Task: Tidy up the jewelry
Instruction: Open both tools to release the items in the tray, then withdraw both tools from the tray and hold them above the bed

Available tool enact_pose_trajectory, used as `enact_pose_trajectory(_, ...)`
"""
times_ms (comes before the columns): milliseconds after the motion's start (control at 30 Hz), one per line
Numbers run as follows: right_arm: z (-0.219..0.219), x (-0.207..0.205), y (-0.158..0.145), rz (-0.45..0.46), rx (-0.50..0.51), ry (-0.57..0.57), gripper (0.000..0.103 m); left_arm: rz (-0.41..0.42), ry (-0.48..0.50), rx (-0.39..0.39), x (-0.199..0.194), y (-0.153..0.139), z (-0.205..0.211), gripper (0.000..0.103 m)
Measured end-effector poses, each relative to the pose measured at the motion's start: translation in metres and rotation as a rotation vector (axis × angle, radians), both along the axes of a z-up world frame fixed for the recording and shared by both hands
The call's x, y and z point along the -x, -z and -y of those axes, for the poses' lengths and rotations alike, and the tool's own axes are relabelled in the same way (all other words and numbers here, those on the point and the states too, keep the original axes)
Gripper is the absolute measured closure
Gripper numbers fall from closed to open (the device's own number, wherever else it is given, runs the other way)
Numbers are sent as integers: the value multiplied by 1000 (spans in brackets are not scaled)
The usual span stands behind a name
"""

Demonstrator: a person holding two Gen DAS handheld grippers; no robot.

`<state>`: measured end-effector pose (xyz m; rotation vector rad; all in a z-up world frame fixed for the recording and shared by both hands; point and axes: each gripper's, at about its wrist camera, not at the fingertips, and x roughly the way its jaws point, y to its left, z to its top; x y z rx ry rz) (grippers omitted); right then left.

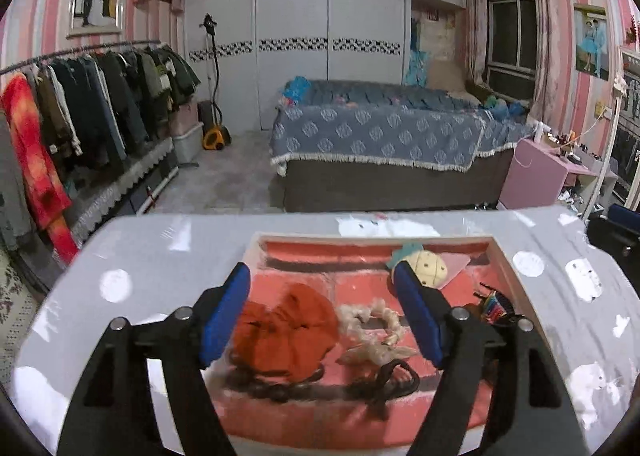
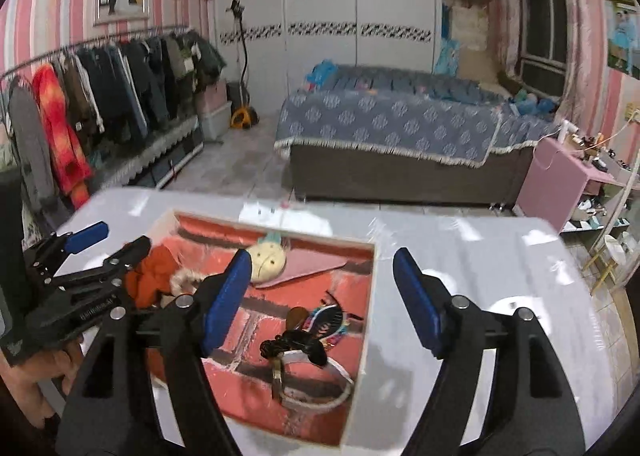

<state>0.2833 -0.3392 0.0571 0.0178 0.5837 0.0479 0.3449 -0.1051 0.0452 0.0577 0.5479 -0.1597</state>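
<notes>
A shallow white-rimmed box with a pink brick-pattern lining sits on the white table. It holds an orange scrunchie, a cream braided hair tie, dark hair ties, a pineapple-shaped clip on a pink card, and colourful clips. My left gripper is open above the scrunchie and cream tie. My right gripper is open over the box's right side, above the colourful clips and a white band. The left gripper also shows in the right wrist view.
Beyond the table's far edge are a bed, a clothes rack at the left and a pink cabinet at the right. Bare table surface lies to the right of the box.
</notes>
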Motion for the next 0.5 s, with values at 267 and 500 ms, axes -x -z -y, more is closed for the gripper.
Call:
enact_pose_trajectory(267,20,95,-36,99,31,41,22,121,-31,-16,102,-42,-51,19)
enact_pose_trajectory(500,19,203,19,129,3,59,20,155,-48,-43,203,6,-86,19)
